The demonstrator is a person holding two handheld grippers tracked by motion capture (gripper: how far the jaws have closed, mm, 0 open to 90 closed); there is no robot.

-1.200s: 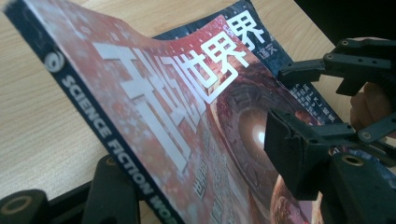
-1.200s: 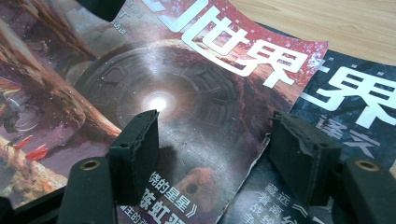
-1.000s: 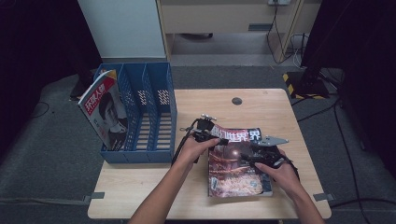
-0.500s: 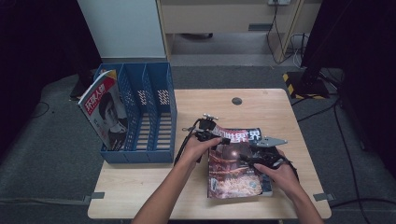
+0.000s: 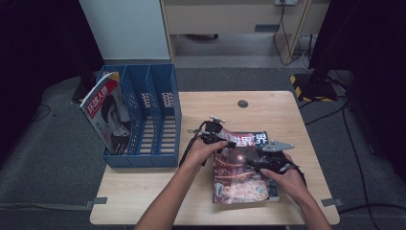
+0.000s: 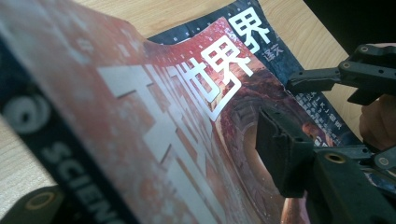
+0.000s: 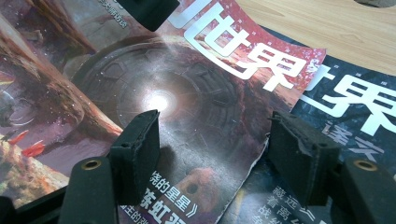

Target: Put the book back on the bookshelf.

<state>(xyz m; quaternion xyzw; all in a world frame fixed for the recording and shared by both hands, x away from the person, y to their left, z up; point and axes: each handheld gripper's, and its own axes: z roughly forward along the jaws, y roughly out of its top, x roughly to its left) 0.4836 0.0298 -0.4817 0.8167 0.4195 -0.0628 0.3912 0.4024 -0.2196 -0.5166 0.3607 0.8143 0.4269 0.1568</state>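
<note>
Two magazines lie stacked on the wooden table [image 5: 143, 191]. The top one, a red magazine [image 5: 239, 177] [image 6: 154, 116] [image 7: 163, 93], has its far left corner raised, and my left gripper [image 5: 224, 140] [image 6: 159, 172] is shut on that corner. A dark blue magazine [image 5: 262, 139] [image 7: 355, 107] [image 6: 289, 60] lies under it and sticks out at the far right. My right gripper [image 5: 251, 163] [image 7: 215, 140] is open. Its jaws straddle the red cover's right edge just above the paper, one over each magazine.
A blue three-slot file holder [image 5: 158, 96] stands at the table's left. A red and white magazine [image 5: 107, 115] leans in its leftmost slot. A round cable hole [image 5: 242, 103] sits in the far middle of the tabletop. Dark floor and cables surround the table.
</note>
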